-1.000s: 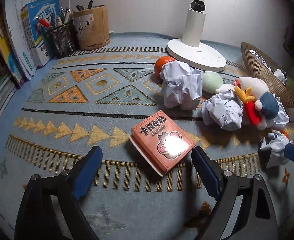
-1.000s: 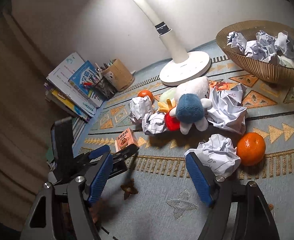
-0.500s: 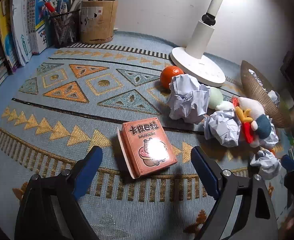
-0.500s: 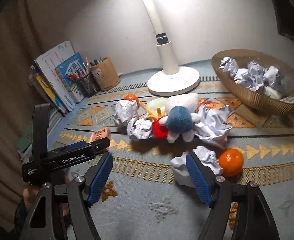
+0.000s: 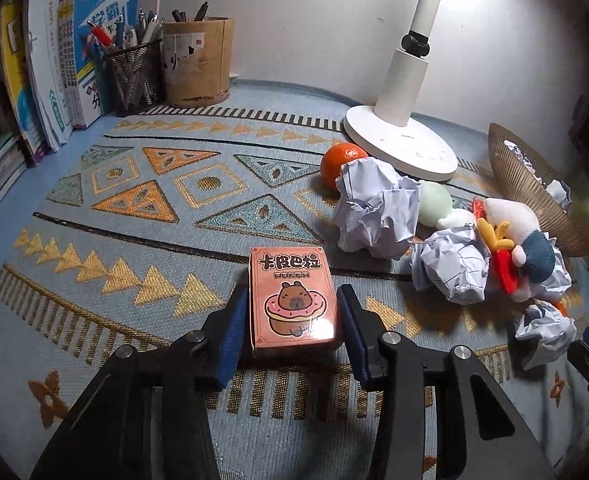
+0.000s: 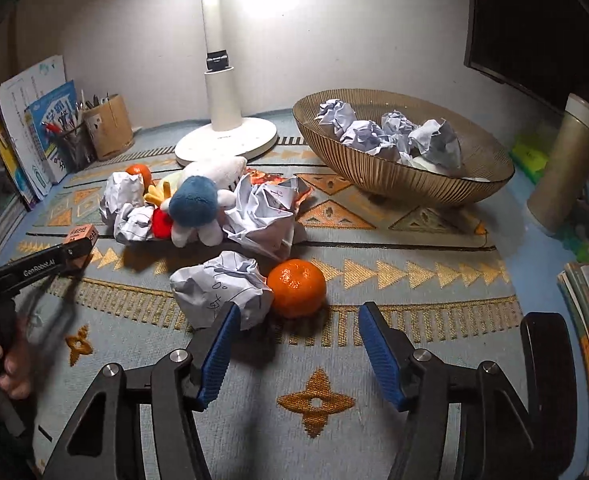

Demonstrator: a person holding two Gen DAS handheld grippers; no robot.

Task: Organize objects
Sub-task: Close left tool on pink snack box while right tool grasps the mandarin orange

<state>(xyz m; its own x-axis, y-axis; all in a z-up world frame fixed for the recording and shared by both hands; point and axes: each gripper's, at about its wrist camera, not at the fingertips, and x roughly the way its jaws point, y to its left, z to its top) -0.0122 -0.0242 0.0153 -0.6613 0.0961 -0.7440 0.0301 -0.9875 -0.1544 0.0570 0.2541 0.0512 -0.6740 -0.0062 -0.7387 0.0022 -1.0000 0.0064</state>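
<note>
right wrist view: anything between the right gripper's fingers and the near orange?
Bare mat only. In the right wrist view the right gripper is open with nothing between its jaws, which have just been closing; the orange sits just ahead, and the crumpled paper ball touches the orange's left side.

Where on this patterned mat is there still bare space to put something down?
The widest bare stretch of mat lies between the pen cups, the card box and the crumpled paper. Another patch is free between the orange and the basket. It is crowded around the plush toy, where paper balls and fruit pile together.
</note>
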